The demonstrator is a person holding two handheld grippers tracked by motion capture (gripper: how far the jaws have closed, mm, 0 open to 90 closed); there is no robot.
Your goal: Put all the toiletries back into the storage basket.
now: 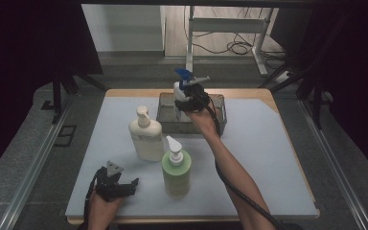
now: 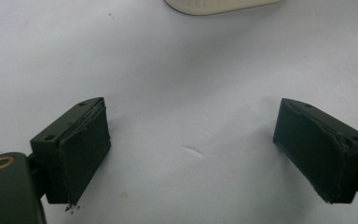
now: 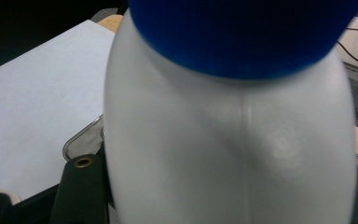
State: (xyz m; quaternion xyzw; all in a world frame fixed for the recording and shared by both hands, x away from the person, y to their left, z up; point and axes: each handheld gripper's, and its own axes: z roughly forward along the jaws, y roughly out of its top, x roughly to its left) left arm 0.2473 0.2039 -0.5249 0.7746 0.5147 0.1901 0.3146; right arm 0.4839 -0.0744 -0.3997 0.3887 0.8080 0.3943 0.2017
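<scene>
Spray bottle over the tray

Our right gripper (image 1: 188,101) seemingly clamps the bottle (image 1: 181,91), frame centre; we lower it upright into the tray (image 1: 219,120). Left gripper (image 1: 124,184) gapes empty.

**Lab-style recording bay, not a home**

Table (image 1: 278,143) with a pale sheet on a wood-edged top, boxed in by dark curtains (image 1: 28,43) and black stands (image 1: 311,81). Metal floor rails (image 1: 33,167) on both sides. Behind: a white desk frame (image 1: 220,28) and loose cables (image 1: 239,47) on the floor. Grey carpet.
</scene>
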